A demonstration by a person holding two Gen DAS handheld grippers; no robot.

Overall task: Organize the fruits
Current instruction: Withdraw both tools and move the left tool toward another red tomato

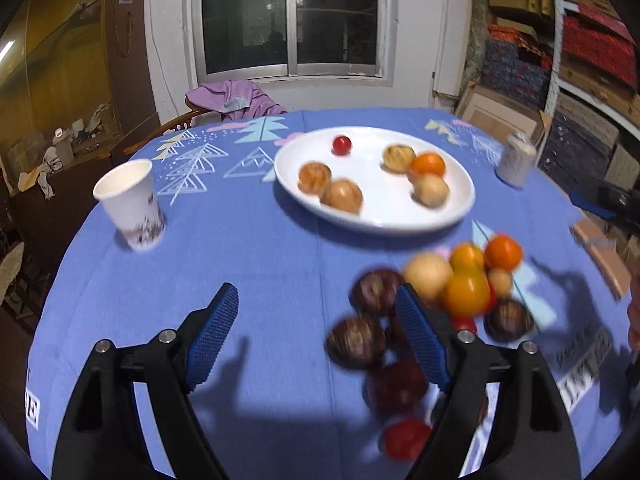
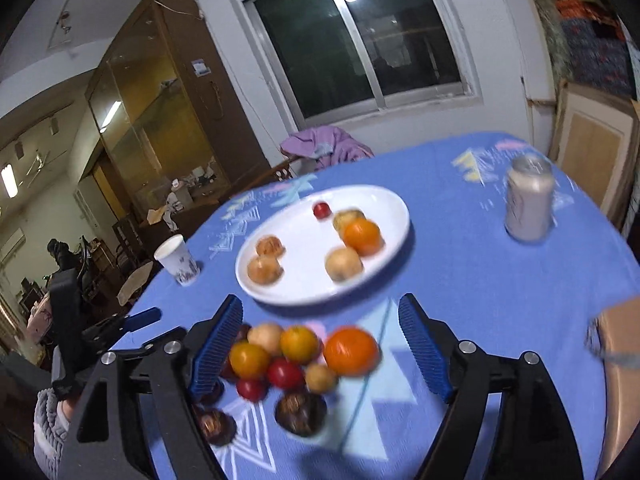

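Observation:
A white plate (image 1: 452,216) (image 2: 396,204) on the blue tablecloth holds several fruits: tan round ones, an orange (image 1: 428,164) (image 2: 362,236) and a small red one (image 1: 341,145) (image 2: 321,210). Nearer, a loose pile of fruit lies on the cloth: oranges (image 1: 503,253) (image 2: 351,350), yellow ones (image 1: 466,294), small red ones (image 2: 285,373) and dark brown ones (image 1: 356,342) (image 2: 300,412). My left gripper (image 1: 316,336) is open and empty, left of the pile. My right gripper (image 2: 320,344) is open above the pile, holding nothing.
A paper cup (image 1: 130,204) (image 2: 178,260) stands left of the plate. A silver can (image 1: 516,158) (image 2: 528,200) stands to the right. A cardboard box (image 2: 620,344) sits at the right table edge. A chair with purple cloth (image 1: 236,98) is behind the table.

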